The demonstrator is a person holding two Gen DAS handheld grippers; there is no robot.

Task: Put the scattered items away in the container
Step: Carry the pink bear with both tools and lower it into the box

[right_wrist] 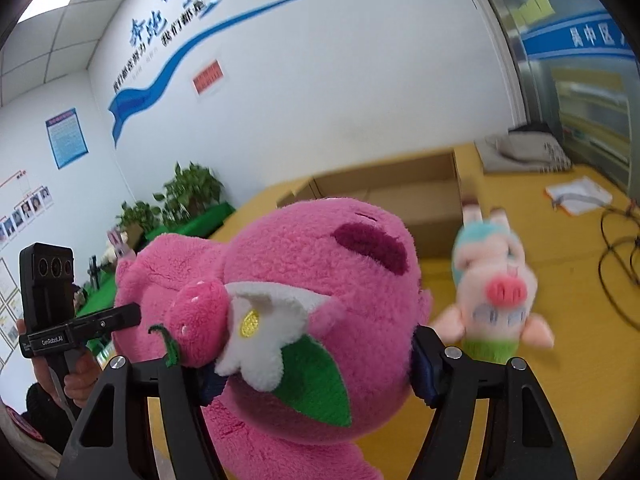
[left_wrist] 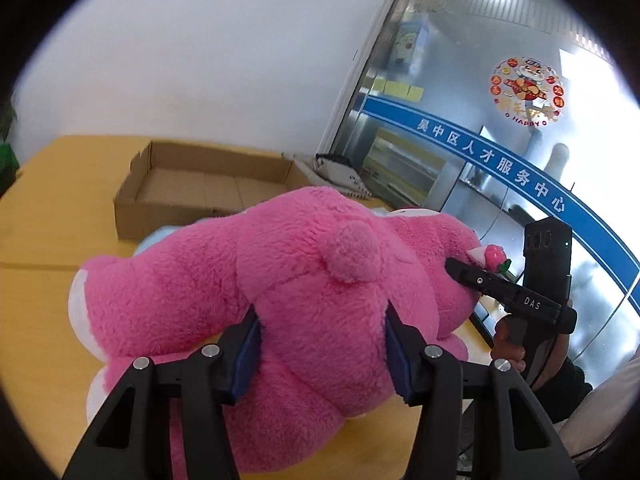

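A big pink plush bear (left_wrist: 304, 280) is held above the yellow table (left_wrist: 48, 240). My left gripper (left_wrist: 320, 356) is shut on its lower body. My right gripper (right_wrist: 316, 360) is shut on its head (right_wrist: 320, 280), by the strawberry and white flower. The right gripper also shows in the left wrist view (left_wrist: 468, 272) at the bear's head, and the left gripper shows in the right wrist view (right_wrist: 124, 316). An open, empty cardboard box (left_wrist: 200, 188) stands behind the bear. A small pig plush (right_wrist: 496, 288) lies on the table right of the bear.
A grey desk phone (right_wrist: 528, 152) sits at the table's far end by a glass partition. Papers (right_wrist: 580, 196) and black cables (right_wrist: 616, 264) lie on the right side. Potted plants (right_wrist: 188, 196) stand by the white wall.
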